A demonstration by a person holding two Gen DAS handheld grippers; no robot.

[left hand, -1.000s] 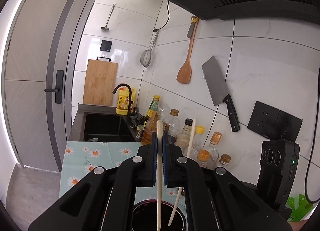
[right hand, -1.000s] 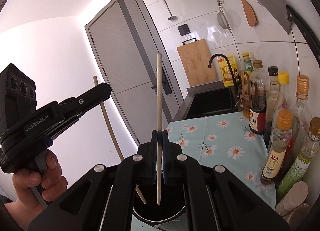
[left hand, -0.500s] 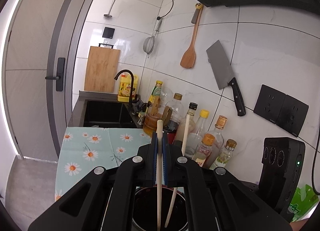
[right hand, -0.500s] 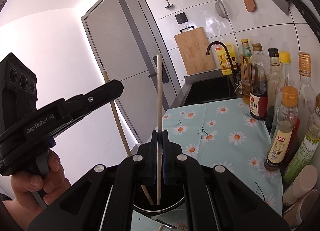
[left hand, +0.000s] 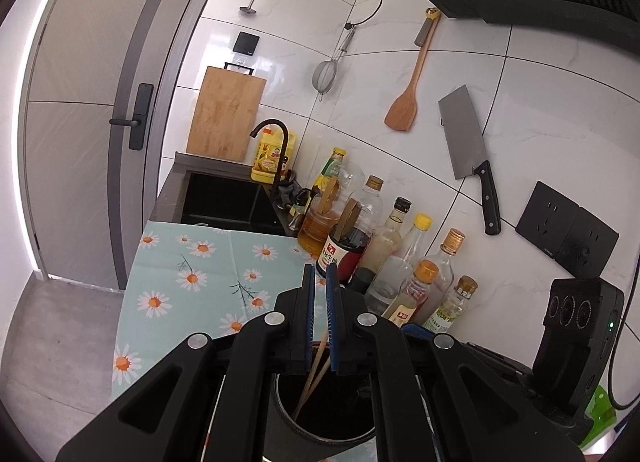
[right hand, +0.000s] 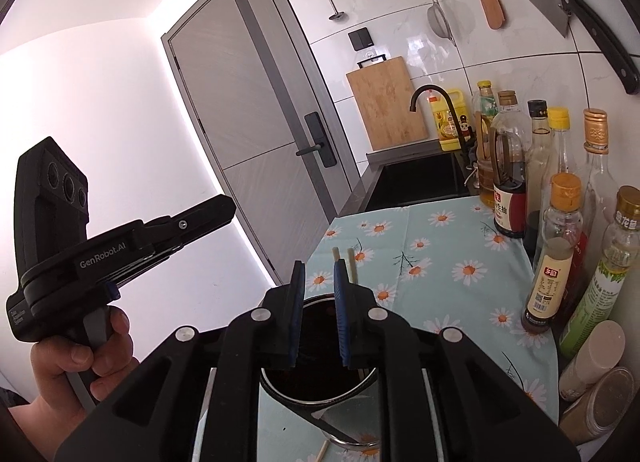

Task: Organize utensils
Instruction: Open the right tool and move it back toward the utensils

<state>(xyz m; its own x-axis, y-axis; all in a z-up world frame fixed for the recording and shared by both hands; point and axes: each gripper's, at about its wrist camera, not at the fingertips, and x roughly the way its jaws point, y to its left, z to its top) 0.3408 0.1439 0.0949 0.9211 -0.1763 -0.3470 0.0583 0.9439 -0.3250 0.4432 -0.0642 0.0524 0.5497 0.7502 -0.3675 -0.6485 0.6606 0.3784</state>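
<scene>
We've got both claws, left (left hand: 320, 314) & right (right hand: 318, 302), parted, empty, above holder rim (right hand: 320, 398); chopsticks (left hand: 314, 372) lean inside w/ room.

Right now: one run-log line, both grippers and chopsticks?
left gripper: open | right gripper: open | chopsticks: both released, leaning inside dark holder cup | phase: drop done

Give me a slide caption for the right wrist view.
Open right gripper above the dark holder with two chopsticks.
</scene>
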